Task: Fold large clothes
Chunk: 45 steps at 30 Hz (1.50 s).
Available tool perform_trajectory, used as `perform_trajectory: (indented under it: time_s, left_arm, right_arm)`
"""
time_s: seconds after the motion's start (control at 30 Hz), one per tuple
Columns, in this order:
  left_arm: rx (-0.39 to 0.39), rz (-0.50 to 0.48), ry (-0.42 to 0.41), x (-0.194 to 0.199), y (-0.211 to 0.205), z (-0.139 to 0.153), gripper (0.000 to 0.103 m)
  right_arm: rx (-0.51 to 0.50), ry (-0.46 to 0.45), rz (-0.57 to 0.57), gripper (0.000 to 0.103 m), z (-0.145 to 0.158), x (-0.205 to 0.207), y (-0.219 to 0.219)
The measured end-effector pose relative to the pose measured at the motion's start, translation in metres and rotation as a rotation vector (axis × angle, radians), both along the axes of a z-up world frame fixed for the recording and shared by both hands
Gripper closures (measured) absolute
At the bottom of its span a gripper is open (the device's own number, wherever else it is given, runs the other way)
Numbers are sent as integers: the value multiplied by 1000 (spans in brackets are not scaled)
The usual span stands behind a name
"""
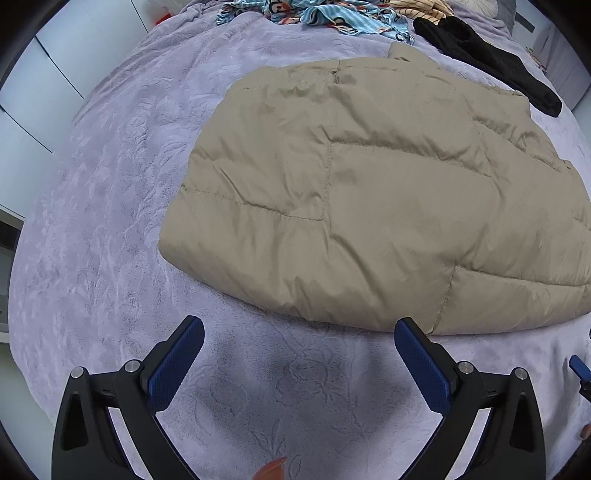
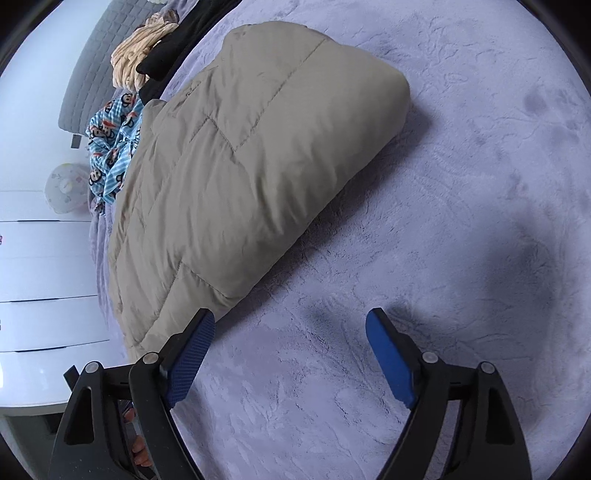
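A beige padded jacket [image 1: 369, 192] lies folded into a thick rectangle on the lavender bed cover [image 1: 110, 258]. My left gripper [image 1: 299, 330] is open and empty, hovering over the cover just in front of the jacket's near edge. In the right wrist view the jacket [image 2: 240, 177] lies to the upper left. My right gripper [image 2: 291, 321] is open and empty, its left finger [image 2: 192, 354] next to the jacket's near corner.
A blue patterned garment [image 1: 332, 14], a black garment [image 1: 491, 62] and a striped cream one [image 1: 417, 7] are piled at the far end of the bed. White drawers [image 2: 44, 277] and a grey headboard [image 2: 92, 74] stand beside the bed.
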<state>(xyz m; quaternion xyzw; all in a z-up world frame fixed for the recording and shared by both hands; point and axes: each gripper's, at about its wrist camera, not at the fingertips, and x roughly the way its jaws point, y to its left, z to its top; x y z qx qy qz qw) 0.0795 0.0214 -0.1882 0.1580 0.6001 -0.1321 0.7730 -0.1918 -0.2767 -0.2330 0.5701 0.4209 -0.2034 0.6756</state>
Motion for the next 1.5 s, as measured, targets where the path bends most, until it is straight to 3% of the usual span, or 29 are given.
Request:
perform_trajectory:
  time_s: [0.3,0.57,0.73,0.77,0.83,0.97,1.27,1.47,1.5]
  left_arm:
    - [-40,58,17,6,12,-9,0]
    - [-298,138,141,19,31,-16,0]
    - [-421,208,186,28,44,-24,0]
    - [-450,223,191,30,48,-26,0]
    - [-499,248,210,38,57,-31,0]
    - [-573,306,256,52,69,-46,0]
    - [-605,326,222,80,43,-61,0]
    - [-614,401,175,96,27,-72,1]
    - [-606,417,162,97,27,-71,14]
  right_arm:
    - [19,-90,-62,16,-6,5,-3]
    - [97,-155,-162,16,-28,15,-26]
    - [142,-256,-226,16,-31,36,-38]
    - [152,-281,-234,15,-30,39,-40]
    - [180,-343,-252,0,-28,46,-43]
    - [192,-346,-229,0,-29,60,-44]
    - [201,-281,-137,0,-44,85,-44]
    - [178,-258,-109,0,-53,100,-50]
    - [185,-258,-111,0,-54,100,-51]
